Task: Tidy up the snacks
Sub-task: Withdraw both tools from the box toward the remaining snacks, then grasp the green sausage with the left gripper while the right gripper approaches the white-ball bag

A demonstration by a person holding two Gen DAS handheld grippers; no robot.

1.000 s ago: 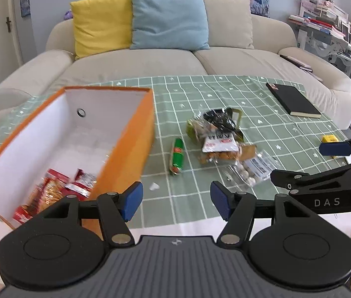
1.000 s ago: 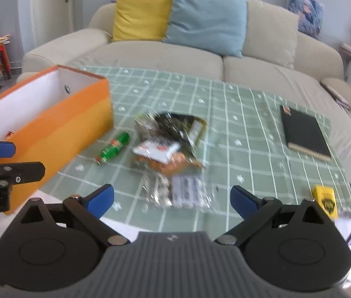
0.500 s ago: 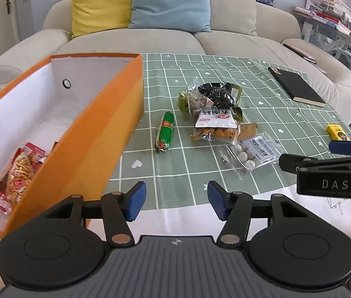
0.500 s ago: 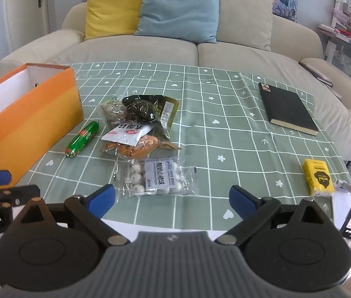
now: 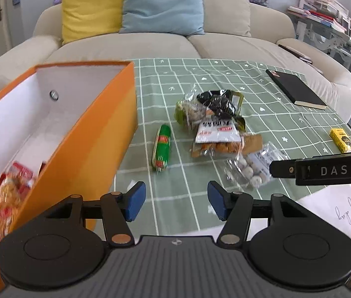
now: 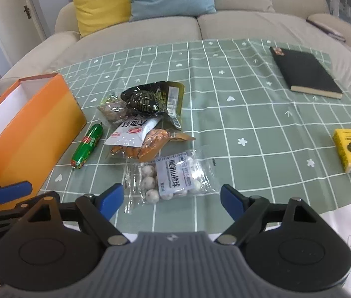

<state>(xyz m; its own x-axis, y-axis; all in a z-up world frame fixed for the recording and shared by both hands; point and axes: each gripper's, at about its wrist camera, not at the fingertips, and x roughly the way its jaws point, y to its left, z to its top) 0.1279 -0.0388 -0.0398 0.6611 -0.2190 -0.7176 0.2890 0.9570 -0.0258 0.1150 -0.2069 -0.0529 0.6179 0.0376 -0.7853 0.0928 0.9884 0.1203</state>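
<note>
**Snacks piled by the box**

Our left tongs are spread, holding nothing. Our right tongs were just closing, still spread, the ball bag just ahead. The snack pile sits mid-frame; the box is cut off left. Its red packs blur. We read "DAS".

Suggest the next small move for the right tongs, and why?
Probably ease the right tongs forward and down to straddle the clear bag of white balls. Their jaws have just been closing but still stand apart with nothing between them. That bag lies nearest, flat on the green cloth, clear of the pile. The orange box already holds red packets.
</note>
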